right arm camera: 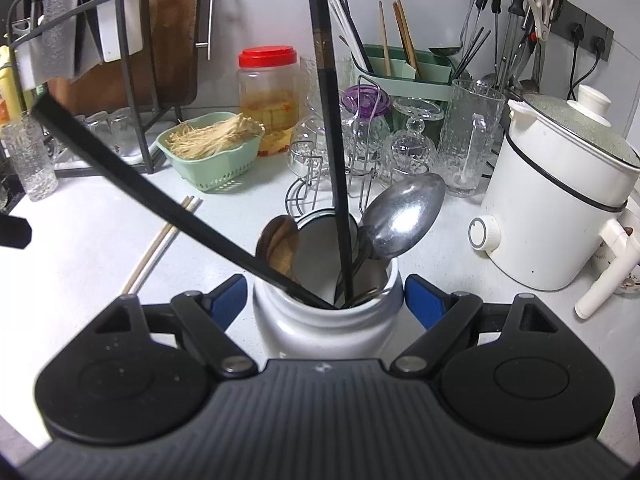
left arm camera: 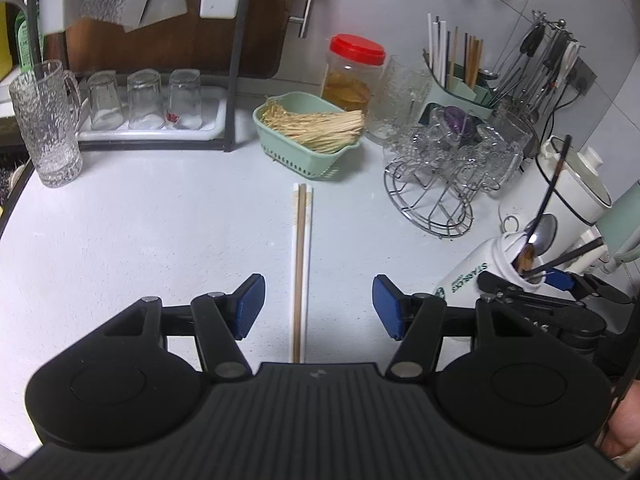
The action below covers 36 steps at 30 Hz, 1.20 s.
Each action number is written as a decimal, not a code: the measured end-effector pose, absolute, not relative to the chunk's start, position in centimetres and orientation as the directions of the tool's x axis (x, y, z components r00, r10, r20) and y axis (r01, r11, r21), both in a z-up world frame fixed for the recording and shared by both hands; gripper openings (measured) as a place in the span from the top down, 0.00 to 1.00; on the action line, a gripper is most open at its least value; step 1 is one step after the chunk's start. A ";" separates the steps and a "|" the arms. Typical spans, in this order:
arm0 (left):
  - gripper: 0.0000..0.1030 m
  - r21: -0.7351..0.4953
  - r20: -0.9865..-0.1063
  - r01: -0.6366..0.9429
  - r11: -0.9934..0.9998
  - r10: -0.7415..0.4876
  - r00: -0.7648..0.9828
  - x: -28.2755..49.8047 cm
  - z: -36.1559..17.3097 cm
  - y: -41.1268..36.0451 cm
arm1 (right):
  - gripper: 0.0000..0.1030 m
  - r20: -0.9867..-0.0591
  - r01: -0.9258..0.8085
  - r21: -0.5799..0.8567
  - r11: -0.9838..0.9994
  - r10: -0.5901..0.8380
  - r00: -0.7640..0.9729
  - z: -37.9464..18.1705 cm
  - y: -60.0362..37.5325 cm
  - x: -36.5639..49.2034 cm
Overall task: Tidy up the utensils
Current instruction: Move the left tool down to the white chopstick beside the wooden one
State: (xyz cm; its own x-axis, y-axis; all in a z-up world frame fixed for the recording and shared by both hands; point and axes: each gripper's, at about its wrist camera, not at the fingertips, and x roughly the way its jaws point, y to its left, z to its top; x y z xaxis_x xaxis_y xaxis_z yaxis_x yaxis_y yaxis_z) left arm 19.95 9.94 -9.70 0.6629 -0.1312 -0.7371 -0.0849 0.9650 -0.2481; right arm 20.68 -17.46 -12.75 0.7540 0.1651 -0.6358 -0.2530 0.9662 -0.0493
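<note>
White and wooden chopsticks lie straight on the counter, running between the fingers of my open left gripper, which hovers just above them. They also show in the right wrist view. My right gripper has its blue pads on both sides of a white Starbucks mug, tilted in the left wrist view. The mug holds two black chopsticks, a steel spoon and a wooden spoon.
A green basket of wooden sticks, a red-lidded jar, a wire rack of glasses, a green utensil holder, a white cooker, a glass mug and a dish rack ring the counter.
</note>
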 end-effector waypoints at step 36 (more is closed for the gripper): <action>0.79 -0.293 -0.768 -0.033 0.956 -0.214 0.603 31.2 -19.5 11.3 | 0.18 -0.682 -0.160 -0.086 0.983 0.059 0.729 -12.3 -16.0 21.0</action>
State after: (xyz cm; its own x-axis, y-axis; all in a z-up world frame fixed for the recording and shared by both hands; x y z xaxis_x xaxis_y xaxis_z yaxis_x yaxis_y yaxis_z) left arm 31.19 11.28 -19.49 0.6032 -0.2142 -0.7683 -0.0332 0.9557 -0.2926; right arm 20.96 -15.96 -12.27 0.7288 0.0589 -0.6822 -0.1604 0.9833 -0.0865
